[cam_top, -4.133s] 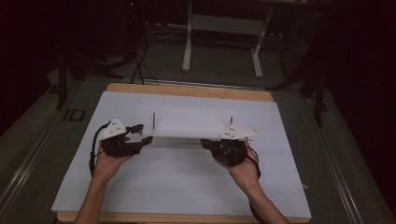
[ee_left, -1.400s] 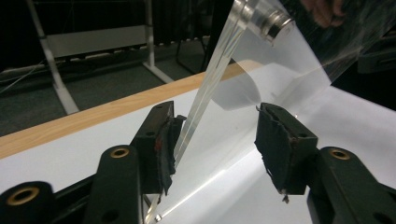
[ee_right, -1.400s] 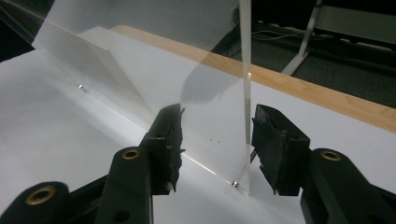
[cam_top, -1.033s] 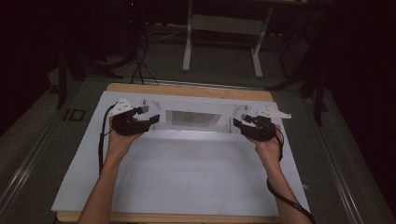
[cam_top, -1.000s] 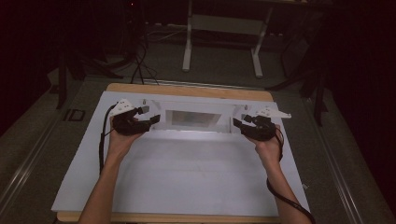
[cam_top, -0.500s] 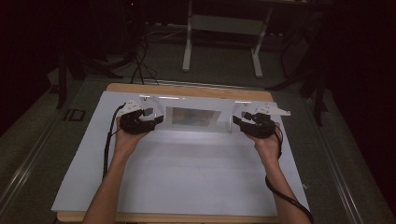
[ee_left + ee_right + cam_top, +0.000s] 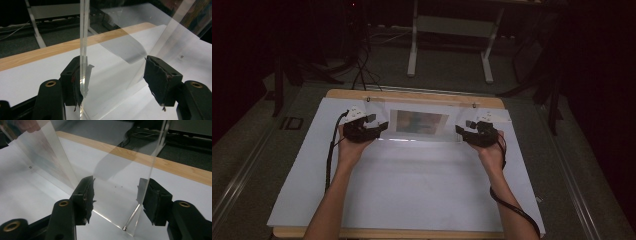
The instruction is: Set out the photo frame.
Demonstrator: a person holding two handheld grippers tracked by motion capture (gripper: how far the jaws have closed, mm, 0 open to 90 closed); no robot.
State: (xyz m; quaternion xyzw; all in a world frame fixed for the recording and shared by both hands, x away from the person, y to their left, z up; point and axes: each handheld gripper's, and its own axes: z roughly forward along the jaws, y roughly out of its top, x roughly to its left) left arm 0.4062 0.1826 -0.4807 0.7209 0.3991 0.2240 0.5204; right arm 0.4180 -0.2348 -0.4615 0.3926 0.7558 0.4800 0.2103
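A clear acrylic picture stand [image 7: 419, 122] with a coloured print in it stands upright near the far edge of the white table top [image 7: 412, 190]. My left gripper [image 7: 379, 127] is at its left end. In the left gripper view the left gripper [image 7: 115, 80] is open; the clear side panel [image 7: 83, 37] runs edge-on beside one pad and the other pad is far off. My right gripper [image 7: 460, 131] is at the right end. The right gripper [image 7: 116, 200] has just been opening; the clear side panel [image 7: 120, 182] stands between its jaws, close to one pad.
The table's wooden far edge [image 7: 412, 95] lies just behind the stand. Beyond it on the floor are a white metal frame [image 7: 449, 45] and dark cables [image 7: 362, 70]. A cable [image 7: 512, 210] trails along the right forearm.
Since four seconds ago both grippers have carried the stand from mid-table to the far edge. Over the last second the hands have shifted only slightly, inward and down.
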